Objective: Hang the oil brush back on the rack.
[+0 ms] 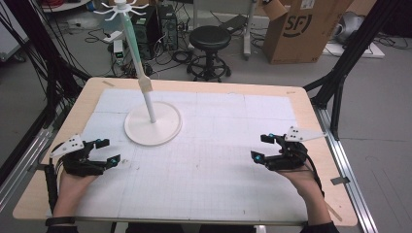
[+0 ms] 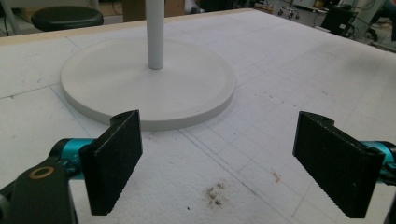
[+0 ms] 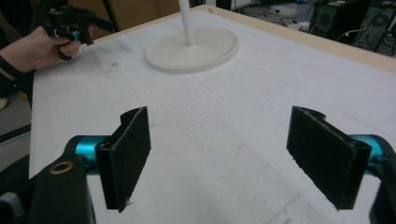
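Both grippers rest empty, fingers apart: the left gripper just beside the white stand on the tabletop, the right gripper well apart. A careless left reach could knock the tall stand over.

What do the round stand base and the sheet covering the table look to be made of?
The round stand base looks like matte off-white painted metal or plastic: smooth, even, with a clean rounded rim and no shine; the look leaves it open which. The sheet looks like white foam board or paper mat: faintly grainy, printed with a fine grid, scuffed and stained in places.
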A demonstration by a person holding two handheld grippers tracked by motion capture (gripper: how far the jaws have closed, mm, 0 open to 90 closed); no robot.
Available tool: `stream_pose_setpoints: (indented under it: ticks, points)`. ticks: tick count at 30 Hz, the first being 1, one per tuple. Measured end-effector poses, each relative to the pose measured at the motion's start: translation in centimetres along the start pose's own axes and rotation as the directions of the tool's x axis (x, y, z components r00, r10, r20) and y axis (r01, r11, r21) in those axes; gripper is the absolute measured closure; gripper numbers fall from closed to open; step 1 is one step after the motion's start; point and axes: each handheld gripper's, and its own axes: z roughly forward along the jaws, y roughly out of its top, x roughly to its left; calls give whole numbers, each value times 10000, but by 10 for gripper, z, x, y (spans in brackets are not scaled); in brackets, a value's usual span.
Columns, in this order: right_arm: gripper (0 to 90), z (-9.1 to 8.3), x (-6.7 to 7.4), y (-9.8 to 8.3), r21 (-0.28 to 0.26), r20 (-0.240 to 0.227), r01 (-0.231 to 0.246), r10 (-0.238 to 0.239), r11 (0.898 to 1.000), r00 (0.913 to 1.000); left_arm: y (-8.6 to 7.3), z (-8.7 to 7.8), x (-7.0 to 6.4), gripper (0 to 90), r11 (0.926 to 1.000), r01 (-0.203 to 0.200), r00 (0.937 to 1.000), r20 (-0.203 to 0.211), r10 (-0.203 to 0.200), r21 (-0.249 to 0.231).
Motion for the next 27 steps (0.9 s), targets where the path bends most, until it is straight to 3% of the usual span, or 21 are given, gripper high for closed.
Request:
stream_pose_setpoints:
  ticks: [9, 11, 17, 27]
  points:
    - [191, 6, -6, -41, 127, 246, -651, 647, 9978, 9976, -1, 0, -1, 160, 10000, -35, 10000, -59, 35, 0]
    - [183, 8, -7, -44, 462, 319, -670, 656, 9967, 9973, -1, 0, -1, 160, 10000, -79, 9999, -62, 79, 13]
    - [174, 9, -7, -50, 624, 377, -666, 644, 9958, 9972, -1, 1, -1, 159, 9999, -101, 9999, -63, 101, 77]
    - [172, 6, -13, -57, 604, 573, -855, 820, 9945, 9950, -2, 3, -1, 158, 9997, -115, 9999, -41, 116, 201]
